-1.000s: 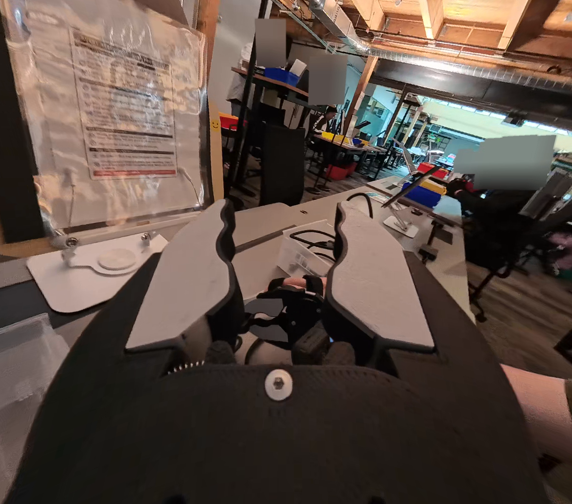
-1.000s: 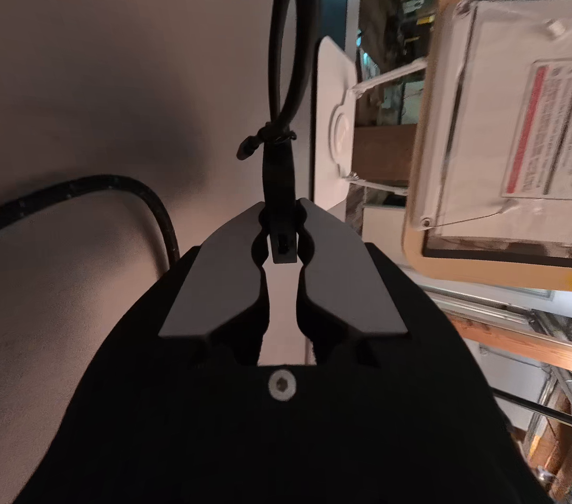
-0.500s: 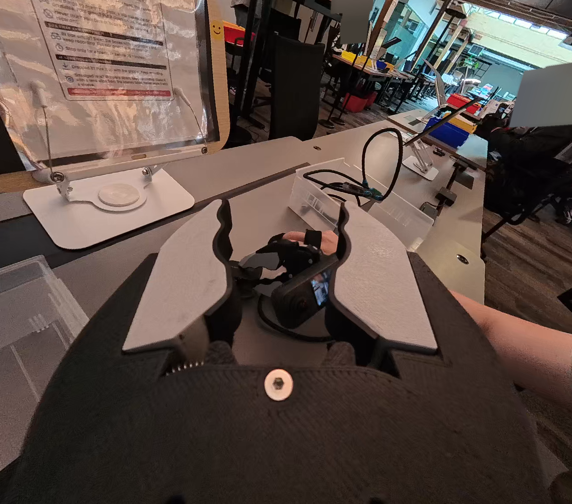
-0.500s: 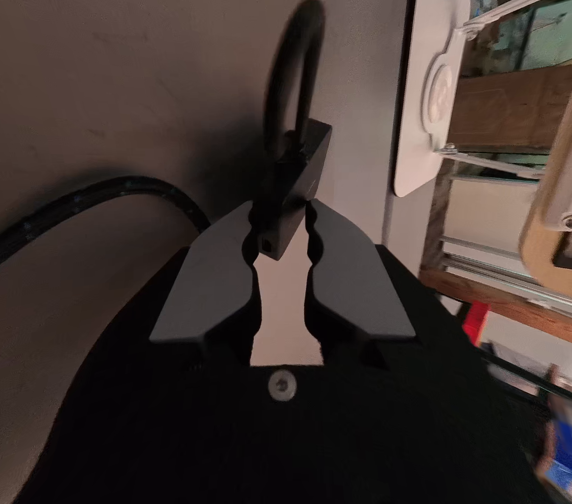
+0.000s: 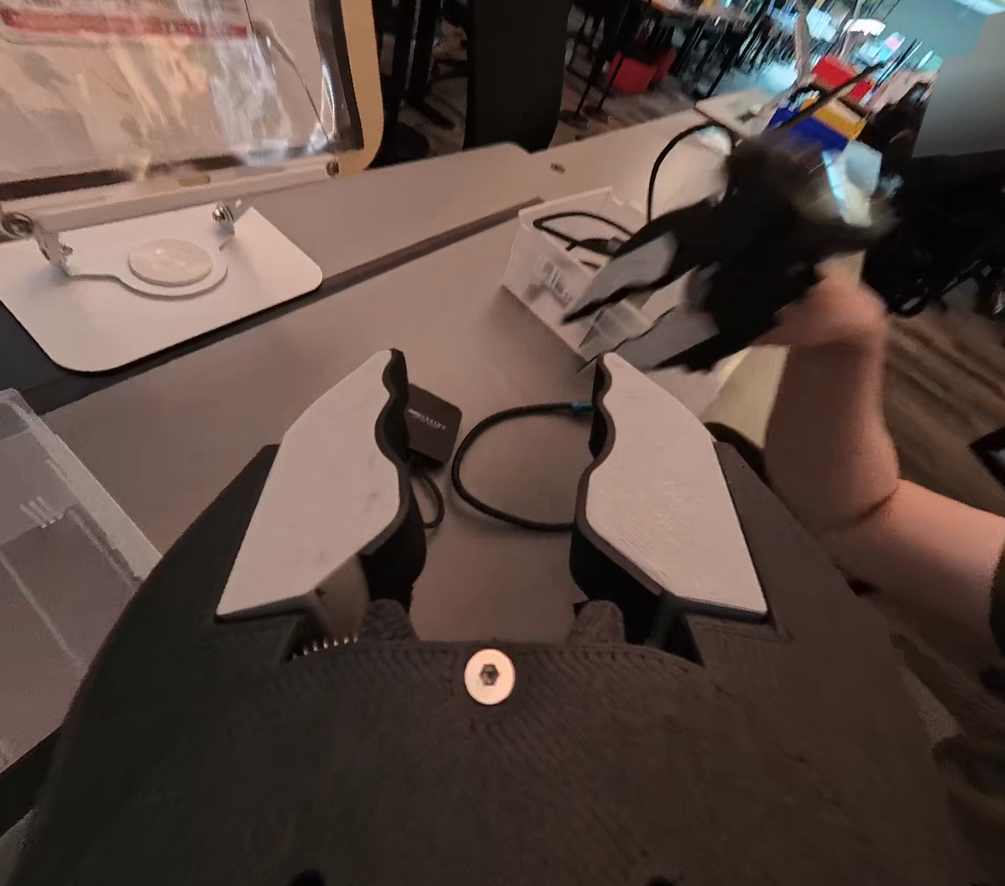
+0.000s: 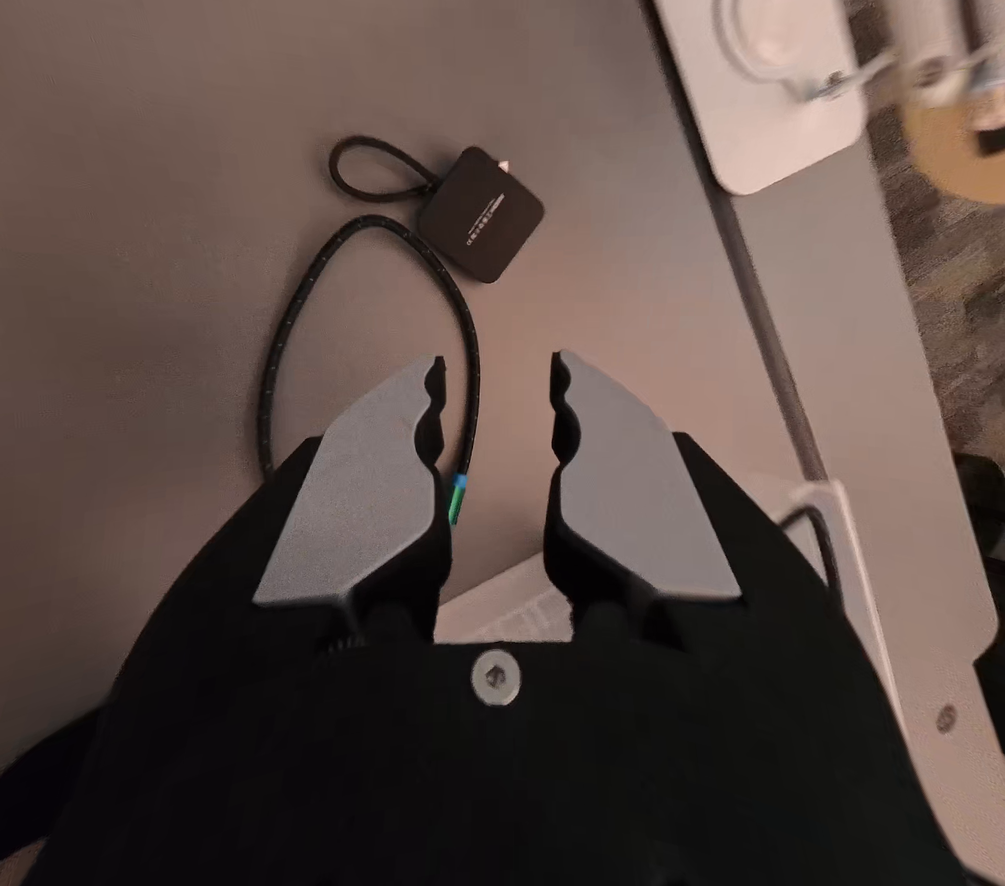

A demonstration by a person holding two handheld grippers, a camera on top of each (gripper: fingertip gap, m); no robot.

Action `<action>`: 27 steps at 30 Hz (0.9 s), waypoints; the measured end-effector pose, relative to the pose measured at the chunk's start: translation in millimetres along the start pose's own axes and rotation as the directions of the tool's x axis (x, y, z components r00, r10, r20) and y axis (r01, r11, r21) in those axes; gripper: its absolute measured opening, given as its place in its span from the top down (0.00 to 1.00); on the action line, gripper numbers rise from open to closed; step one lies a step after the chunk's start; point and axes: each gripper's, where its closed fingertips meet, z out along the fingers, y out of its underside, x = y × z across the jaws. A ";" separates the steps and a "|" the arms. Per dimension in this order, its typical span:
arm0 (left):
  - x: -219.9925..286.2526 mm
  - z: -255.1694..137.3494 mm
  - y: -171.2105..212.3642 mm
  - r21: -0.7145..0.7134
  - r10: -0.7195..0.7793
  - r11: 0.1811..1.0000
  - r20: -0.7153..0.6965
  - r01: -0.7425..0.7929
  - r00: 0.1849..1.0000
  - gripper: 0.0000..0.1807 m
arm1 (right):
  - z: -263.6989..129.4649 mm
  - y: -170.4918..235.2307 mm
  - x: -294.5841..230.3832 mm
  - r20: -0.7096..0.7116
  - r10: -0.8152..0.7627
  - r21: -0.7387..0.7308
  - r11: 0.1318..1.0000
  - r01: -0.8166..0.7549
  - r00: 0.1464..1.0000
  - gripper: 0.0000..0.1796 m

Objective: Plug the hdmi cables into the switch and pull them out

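Note:
The small black switch box (image 6: 481, 221) lies flat on the grey table (image 6: 163, 98), its short pigtail cable (image 6: 334, 166) looped beside it. A black braided HDMI cable (image 6: 296, 305) lies in a loop on the table, its blue-green end (image 6: 456, 495) under my right gripper. My right gripper (image 6: 497, 359) is open and empty, above and back from the switch. My left gripper (image 5: 497, 365) is open and empty over the table. Its left finger hides part of the switch (image 5: 435, 427), and the cable loop (image 5: 456, 468) lies between its fingers. The right gripper (image 5: 576, 338) shows blurred at the upper right.
A white tablet stand base (image 5: 157, 272) holds a sheet in clear plastic at the back left; it also shows in the right wrist view (image 6: 761, 44). A white bin (image 5: 549, 272) with black cables stands at the back right. A clear plastic container (image 5: 49, 523) is at the left. The table edge runs on the right.
The right gripper opened and let go of the switch, which now lies on the table, then rose and drew back. The left gripper tilted down toward the table and stayed open.

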 end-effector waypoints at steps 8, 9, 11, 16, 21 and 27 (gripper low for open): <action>32.0 90.9 66.7 -0.252 0.201 0.943 -0.093 -0.219 0.975 0.65 | -129.7 40.4 -2.1 -0.134 0.073 0.191 0.980 -0.046 0.988 0.78; 41.6 105.5 77.5 -0.269 0.243 0.925 -0.126 -0.269 0.962 0.66 | -137.3 45.1 -3.8 -0.148 0.075 0.196 0.980 -0.046 0.986 0.78; 63.5 132.2 103.4 -0.308 0.312 0.877 -0.220 -0.369 0.924 0.71 | -149.3 49.5 -5.8 -0.164 0.089 0.221 0.974 -0.051 0.983 0.78; 104.8 188.3 155.4 -0.274 0.444 0.753 -0.458 -0.598 0.770 0.70 | -163.8 48.0 -5.3 -0.159 0.088 0.301 0.953 -0.036 0.983 0.78; 104.6 227.4 195.3 -0.320 0.518 0.595 -0.549 -0.737 0.656 0.71 | -167.3 52.4 0.5 -0.164 0.100 0.320 0.946 -0.043 0.981 0.78; 97.6 242.9 201.3 -0.334 0.539 0.556 -0.552 -0.761 0.636 0.81 | -165.5 51.9 2.8 -0.151 0.088 0.331 0.943 -0.033 0.985 0.78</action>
